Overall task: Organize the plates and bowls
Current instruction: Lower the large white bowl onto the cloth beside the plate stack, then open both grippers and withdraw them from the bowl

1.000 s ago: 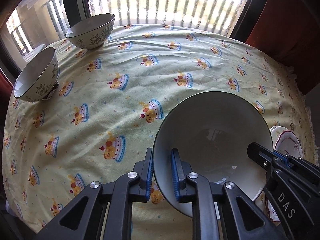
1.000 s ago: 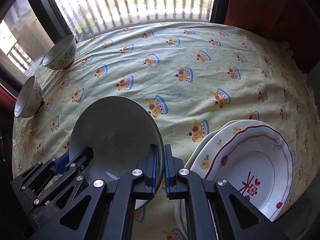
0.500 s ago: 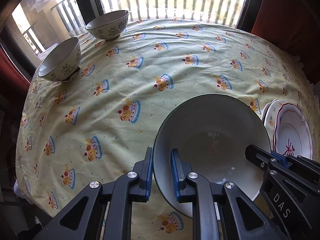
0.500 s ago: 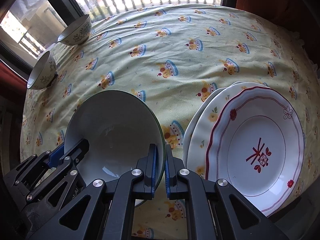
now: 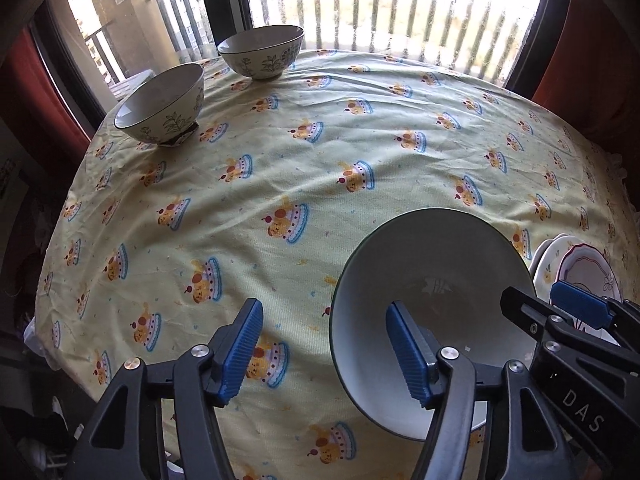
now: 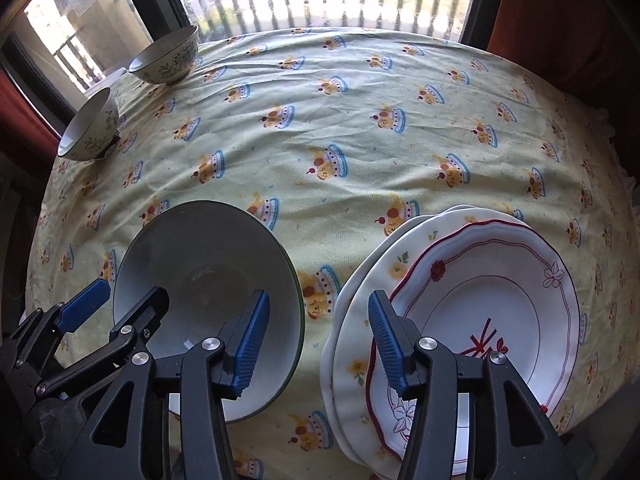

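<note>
— On the table, how many bowls were there?

— Three. One big white bowl (image 5: 436,280) sat near, on the yellow tablecloth (image 5: 320,152) with little cake pictures. Two small bowls with leaf drawings stood far away at the left, by the window: the nearer small bowl (image 5: 164,108) and the far small bowl (image 5: 262,52). They stood apart.

— And plates?

— A stack of plates (image 6: 460,300) lay just right of the big bowl. I could count at least three rims. The top plate (image 6: 492,292) was white with a wavy red edge and a red mark in the middle. The plate under it had small yellow flowers.

— Was anything in the bowls?

— The big bowl looked empty, smooth and shiny inside, with a thin dark rim. I could not see into the two far bowls well.

— What did the grippers do?

— The left gripper (image 5: 328,344) had just opened. Its blue ribbed pads stood apart, one on each side of the big bowl's left rim, not pressing. The right gripper (image 6: 316,340) had just opened too, over the bowl's right rim, one pad over the bowl and one over the plates.
</note>
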Demonstrator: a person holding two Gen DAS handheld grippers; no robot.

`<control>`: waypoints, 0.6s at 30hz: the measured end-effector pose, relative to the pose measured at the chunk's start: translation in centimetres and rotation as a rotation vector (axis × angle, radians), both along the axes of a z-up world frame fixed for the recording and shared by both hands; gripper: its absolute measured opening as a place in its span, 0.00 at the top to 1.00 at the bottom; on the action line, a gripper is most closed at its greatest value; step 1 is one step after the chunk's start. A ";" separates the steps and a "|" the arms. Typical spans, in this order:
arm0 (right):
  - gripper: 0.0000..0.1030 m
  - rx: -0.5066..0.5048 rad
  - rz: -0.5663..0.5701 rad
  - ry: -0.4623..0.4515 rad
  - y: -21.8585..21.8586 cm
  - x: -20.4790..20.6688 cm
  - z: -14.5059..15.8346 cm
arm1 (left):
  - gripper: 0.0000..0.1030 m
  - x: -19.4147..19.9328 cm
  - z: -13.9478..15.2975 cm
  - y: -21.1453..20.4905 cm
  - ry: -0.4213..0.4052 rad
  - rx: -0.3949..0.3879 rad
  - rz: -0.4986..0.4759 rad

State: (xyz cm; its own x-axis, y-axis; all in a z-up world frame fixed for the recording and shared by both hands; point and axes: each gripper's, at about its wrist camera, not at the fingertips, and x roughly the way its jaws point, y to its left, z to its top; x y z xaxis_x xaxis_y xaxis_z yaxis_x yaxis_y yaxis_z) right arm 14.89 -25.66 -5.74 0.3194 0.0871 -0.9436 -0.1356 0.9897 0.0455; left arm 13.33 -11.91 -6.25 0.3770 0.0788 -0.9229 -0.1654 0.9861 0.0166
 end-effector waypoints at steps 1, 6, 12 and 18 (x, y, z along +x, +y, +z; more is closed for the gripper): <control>0.45 -0.008 0.013 -0.010 0.1 0.1 0.3 | 0.31 0.0 0.2 0.2 -0.005 0.004 0.005; 0.41 -0.026 0.029 -0.039 0.8 0.6 1.7 | 0.19 0.4 0.7 1.5 -0.014 -0.013 0.009; 0.38 -0.014 -0.022 -0.053 3.1 1.9 3.1 | 0.12 1.4 1.9 4.1 -0.026 -0.056 -0.028; 0.31 0.011 -0.076 -0.060 6.8 2.5 4.2 | 0.08 2.6 3.4 7.4 -0.054 -0.047 -0.080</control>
State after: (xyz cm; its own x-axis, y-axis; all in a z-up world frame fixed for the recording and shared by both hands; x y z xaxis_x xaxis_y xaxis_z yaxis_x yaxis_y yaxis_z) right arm 17.40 -18.83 -1.55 0.3816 0.0711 -0.9216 -0.0628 0.9967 0.0509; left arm 15.89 -4.54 -2.88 0.4300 0.0036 -0.9028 -0.0852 0.9957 -0.0367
